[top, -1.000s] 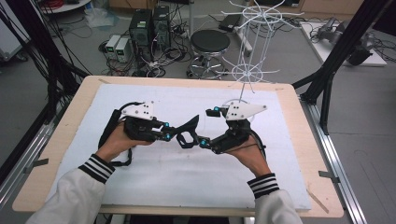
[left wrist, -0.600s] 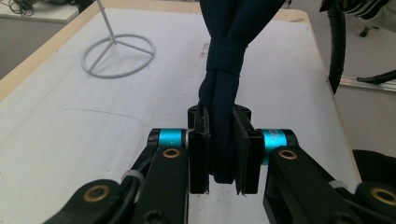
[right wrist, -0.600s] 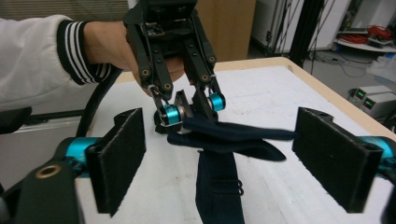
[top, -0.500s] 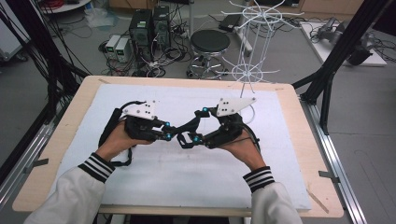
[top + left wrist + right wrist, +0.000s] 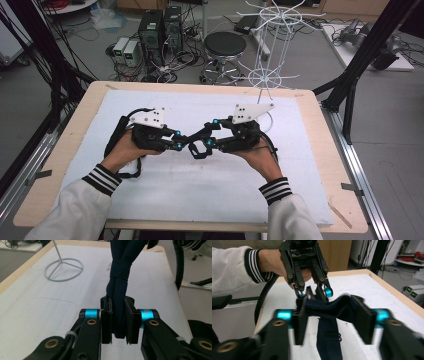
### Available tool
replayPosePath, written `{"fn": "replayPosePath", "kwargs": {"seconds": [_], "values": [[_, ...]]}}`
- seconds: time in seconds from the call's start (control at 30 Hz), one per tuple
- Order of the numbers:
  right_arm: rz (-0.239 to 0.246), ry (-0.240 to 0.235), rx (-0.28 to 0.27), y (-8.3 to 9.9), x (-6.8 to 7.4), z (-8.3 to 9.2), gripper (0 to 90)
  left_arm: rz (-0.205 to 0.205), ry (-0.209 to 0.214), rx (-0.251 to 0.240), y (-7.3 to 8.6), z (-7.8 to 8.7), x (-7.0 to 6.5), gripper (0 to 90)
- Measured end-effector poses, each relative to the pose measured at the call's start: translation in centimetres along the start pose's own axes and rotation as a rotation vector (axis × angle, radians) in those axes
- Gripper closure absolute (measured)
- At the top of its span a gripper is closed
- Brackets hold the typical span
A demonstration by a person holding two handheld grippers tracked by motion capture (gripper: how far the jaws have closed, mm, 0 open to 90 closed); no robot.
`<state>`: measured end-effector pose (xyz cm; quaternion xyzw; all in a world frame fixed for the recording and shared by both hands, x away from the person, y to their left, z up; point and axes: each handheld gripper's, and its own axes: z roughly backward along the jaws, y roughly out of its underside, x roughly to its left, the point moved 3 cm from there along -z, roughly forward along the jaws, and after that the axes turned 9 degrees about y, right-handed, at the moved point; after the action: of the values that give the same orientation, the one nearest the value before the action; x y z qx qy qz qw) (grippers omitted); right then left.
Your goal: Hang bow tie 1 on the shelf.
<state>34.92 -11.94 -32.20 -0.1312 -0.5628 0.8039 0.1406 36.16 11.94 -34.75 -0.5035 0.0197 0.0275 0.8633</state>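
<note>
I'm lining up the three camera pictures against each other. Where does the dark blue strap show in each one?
High view: the dark blue strap hangs mid-table between the two grippers.
Left gripper view: centre, the strap is clamped between the left gripper pads, running up and away.
Right gripper view: centre, the strap spans the right gripper, whose jaws have just been closing, and hangs below.
Shared landmark: the white foam mat, seen under the strap.
</note>
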Motion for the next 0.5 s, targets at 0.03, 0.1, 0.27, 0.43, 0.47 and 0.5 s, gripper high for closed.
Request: {"fn": "replayPosePath", "kwargs": {"seconds": [0.03, 0.1, 0.27, 0.43, 0.47, 0.5], "values": [[0.009, -0.004, -0.003, -0.03, 0.02, 0.03, 64.6, -0.003, -0.002, -0.001, 0.04, 0.04, 0.05, 78.1], [0.026, -0.011, -0.01, -0.07, 0.15, 0.08, 73.0, 0.002, 0.0, -0.002, 0.08, 0.09, 0.02, 78.1], [0.053, -0.01, -0.009, 0.04, 0.26, -0.06, 78.1, 0.005, -0.002, -0.003, 0.3, 0.14, 0.02, 76.5], [0.061, 0.001, -0.015, -0.03, 0.31, -0.02, 78.7, 0.005, -0.059, -0.035, 0.48, 0.26, 0.07, 56.4], [0.06, 0.004, -0.016, -0.04, 0.27, 0.01, 78.7, 0.027, -0.07, -0.036, 0.5, 0.2, 0.09, 44.7], [0.054, 0.006, -0.017, -0.04, 0.25, 0.02, 78.7, 0.04, -0.07, -0.034, 0.54, 0.13, 0.13, 32.0]]}}
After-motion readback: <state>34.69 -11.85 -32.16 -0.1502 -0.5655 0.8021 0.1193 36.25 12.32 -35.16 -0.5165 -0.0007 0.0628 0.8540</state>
